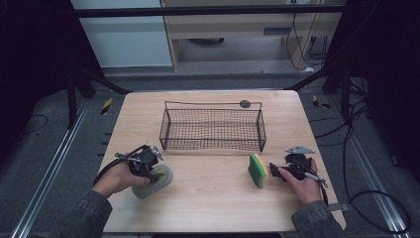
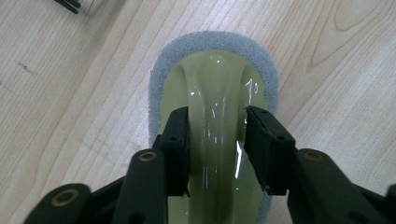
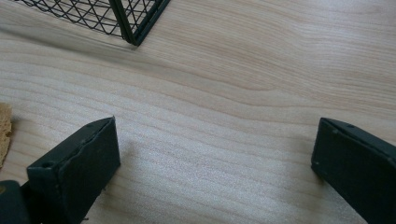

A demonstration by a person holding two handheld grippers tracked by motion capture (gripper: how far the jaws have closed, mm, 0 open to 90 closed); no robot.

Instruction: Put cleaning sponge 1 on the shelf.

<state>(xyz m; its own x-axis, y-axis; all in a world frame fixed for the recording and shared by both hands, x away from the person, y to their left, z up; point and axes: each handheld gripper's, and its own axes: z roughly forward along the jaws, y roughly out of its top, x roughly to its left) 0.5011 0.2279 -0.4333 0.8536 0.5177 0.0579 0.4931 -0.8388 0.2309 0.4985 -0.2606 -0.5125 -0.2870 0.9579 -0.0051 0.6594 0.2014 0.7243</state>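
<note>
Left claw (image 2: 217,140): jaws closed against both sides of the glossy olive handle of a scrubber (image 2: 215,88), whose grey sponge pad lies flat on the tabletop (image 1: 208,198) at front left. Right claw (image 3: 215,163): jaws spread wide, nothing between them, bare wood beneath. It sits at front right, just beside a green-and-yellow sponge (image 1: 257,170) standing on edge. Black wire basket (image 1: 213,129) sits mid-tabletop, behind both; nothing visible inside.
</note>
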